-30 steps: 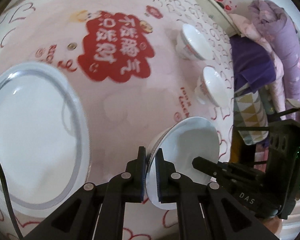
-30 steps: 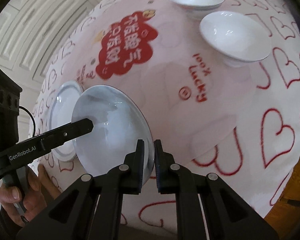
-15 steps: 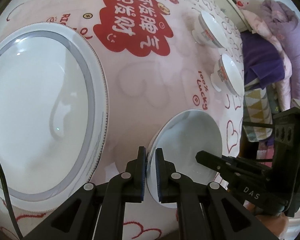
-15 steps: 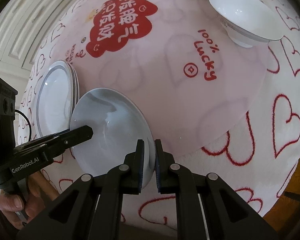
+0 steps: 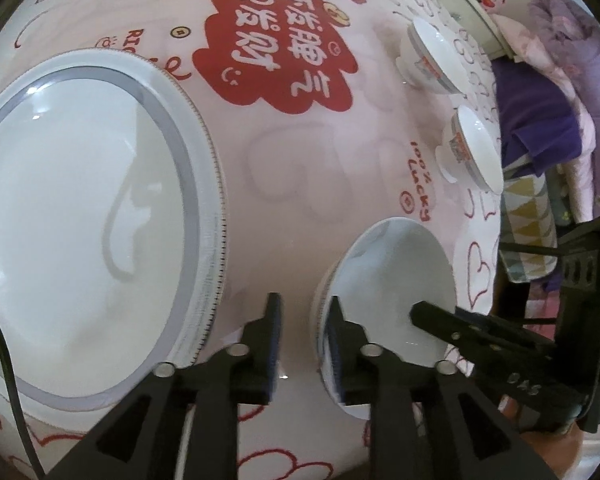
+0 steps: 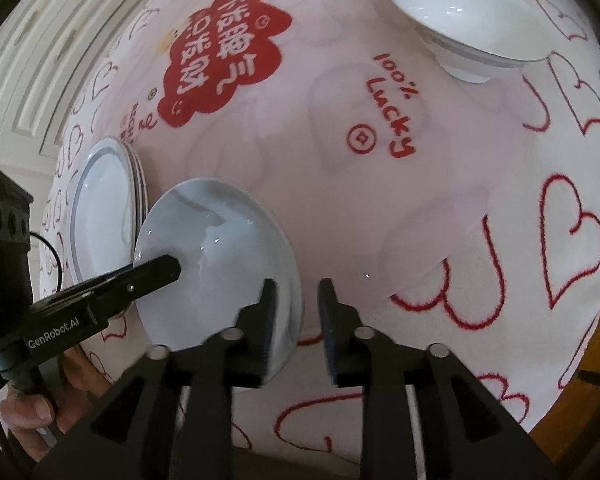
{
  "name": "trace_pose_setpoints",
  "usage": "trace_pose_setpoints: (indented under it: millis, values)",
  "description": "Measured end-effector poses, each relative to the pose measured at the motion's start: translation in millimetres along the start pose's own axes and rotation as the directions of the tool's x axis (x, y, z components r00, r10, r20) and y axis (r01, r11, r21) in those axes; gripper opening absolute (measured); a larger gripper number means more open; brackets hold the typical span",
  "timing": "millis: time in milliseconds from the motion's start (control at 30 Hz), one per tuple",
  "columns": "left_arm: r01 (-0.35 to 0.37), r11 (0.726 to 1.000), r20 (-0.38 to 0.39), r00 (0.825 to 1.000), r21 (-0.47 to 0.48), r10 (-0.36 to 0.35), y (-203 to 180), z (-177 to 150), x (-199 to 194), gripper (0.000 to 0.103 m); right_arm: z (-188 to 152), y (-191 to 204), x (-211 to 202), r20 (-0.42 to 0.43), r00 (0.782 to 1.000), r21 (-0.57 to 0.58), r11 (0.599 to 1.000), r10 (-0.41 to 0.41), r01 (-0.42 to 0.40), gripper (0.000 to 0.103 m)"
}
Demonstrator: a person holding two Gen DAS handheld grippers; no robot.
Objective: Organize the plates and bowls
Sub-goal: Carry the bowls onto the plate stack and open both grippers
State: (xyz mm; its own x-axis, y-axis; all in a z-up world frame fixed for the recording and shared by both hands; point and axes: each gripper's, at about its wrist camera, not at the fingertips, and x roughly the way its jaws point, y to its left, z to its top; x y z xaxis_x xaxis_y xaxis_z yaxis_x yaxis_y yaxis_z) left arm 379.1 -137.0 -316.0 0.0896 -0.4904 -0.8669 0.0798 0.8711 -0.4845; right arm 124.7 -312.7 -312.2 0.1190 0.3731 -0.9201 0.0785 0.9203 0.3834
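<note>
Fingers of the left gripper have just been parting and now stand open astride the near-left rim of the small bowl, one inside the bowl, the other clear of its outer wall; the pads no longer pinch it; the right gripper has likewise just been opening, its fingers spread either side of the bowl's opposite rim with a clear gap on the outer side; the bowl sits on the worktop near its front edge, just beside the stack of plates at the front-left; this looks like the release at the end of setting that bowl down; two more bowls stand well apart toward the far-right edge; next, I judge, both grippers must lift clear without dragging the rim, then one must go to a far bowl and bring it onto this one.
</note>
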Motion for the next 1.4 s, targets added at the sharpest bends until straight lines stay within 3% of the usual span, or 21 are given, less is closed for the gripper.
trace_pose_setpoints:
  millis: [33,100,133,200,333,500,667,867,1167,1400]
  values:
    - [0.001,1.000,0.002,1.000,-0.001,-0.001,0.0,0.2,-1.8,0.038,0.5,-1.4,-1.9,0.008,1.000,0.008,1.000,0.005,-0.005,0.053]
    - [0.017,1.000,0.018,1.000,0.003,-0.018,0.2,0.5,-8.3,0.050,2.0,-6.6,-8.8,0.043,0.999,0.038,0.999,0.013,-0.014,0.081]
    - [0.021,1.000,0.026,0.999,0.009,-0.022,0.2,0.9,-11.2,0.057,2.5,-8.6,-11.7,0.054,0.998,0.050,0.998,0.021,-0.024,0.085]
    - [0.044,0.999,0.041,0.998,0.029,-0.045,-2.6,1.1,-18.7,0.067,2.8,-15.1,-18.8,0.084,0.996,0.085,0.995,0.041,-0.048,0.103]
    - [0.027,0.997,0.099,0.995,0.074,-0.034,-10.1,0.7,-35.4,0.099,3.7,-26.9,-33.2,0.148,0.988,0.140,0.989,0.033,-0.054,0.103]
    - [0.071,0.992,0.155,0.984,0.107,-0.087,-15.4,0.4,-60.0,0.100,1.6,-43.5,-57.8,0.232,0.970,0.188,0.975,0.077,-0.123,0.103]
    - [0.033,0.990,0.241,0.968,0.134,-0.065,-19.4,4.1,-87.6,0.101,1.2,-60.5,-91.1,0.335,0.932,0.208,0.955,0.135,-0.213,0.103]
    - [-0.018,0.984,0.316,0.948,0.175,-0.039,-33.4,8.1,-112.1,0.101,2.5,-80.3,-125.7,0.421,0.895,0.210,0.945,0.145,-0.252,0.103]
    - [-0.071,0.969,0.365,0.931,0.236,-0.020,-67.1,22.0,-115.9,0.101,13.8,-110.4,-140.6,0.461,0.878,0.237,0.935,0.131,-0.264,0.103]
    - [-0.094,0.954,0.352,0.936,0.284,-0.012,-102.4,41.6,-96.5,0.101,37.4,-120.5,-141.8,0.469,0.875,0.230,0.940,0.120,-0.252,0.103]
